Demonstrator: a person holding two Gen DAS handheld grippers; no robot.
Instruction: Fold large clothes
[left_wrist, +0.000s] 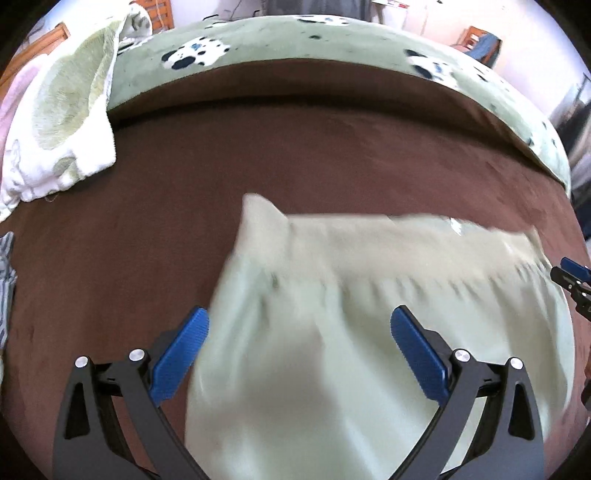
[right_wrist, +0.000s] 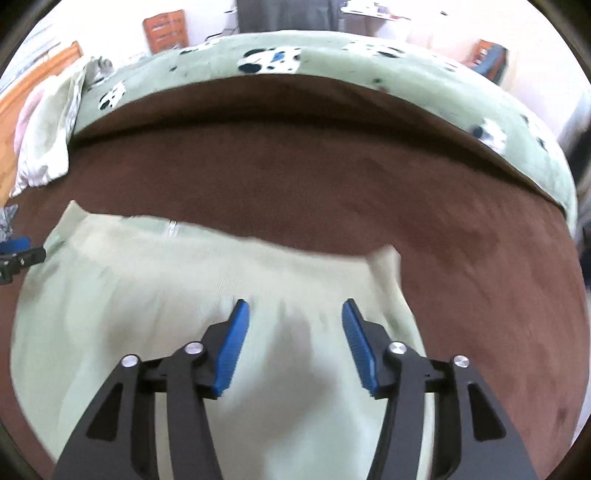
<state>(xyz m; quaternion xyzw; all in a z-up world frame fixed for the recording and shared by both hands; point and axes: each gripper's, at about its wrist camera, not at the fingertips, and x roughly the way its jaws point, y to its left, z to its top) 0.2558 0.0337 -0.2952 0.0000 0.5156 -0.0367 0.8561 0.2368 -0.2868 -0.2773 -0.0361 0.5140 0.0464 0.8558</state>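
Observation:
A pale green garment (left_wrist: 332, 314) lies spread on the brown blanket (left_wrist: 295, 147), blurred by motion. My left gripper (left_wrist: 299, 328) is wide open above its left part, holding nothing. The garment also shows in the right wrist view (right_wrist: 147, 295), with a small white label near its far edge. My right gripper (right_wrist: 293, 325) is open above its right part, empty. The right gripper's tip (left_wrist: 572, 275) shows at the right edge of the left wrist view, and the left gripper's tip (right_wrist: 18, 254) at the left edge of the right wrist view.
A white and green towel (left_wrist: 62, 125) lies heaped at the far left. A green bedcover with panda prints (left_wrist: 295, 40) runs along the far side. A striped grey cloth (left_wrist: 5, 280) sits at the left edge. Wooden furniture (right_wrist: 166, 29) stands behind the bed.

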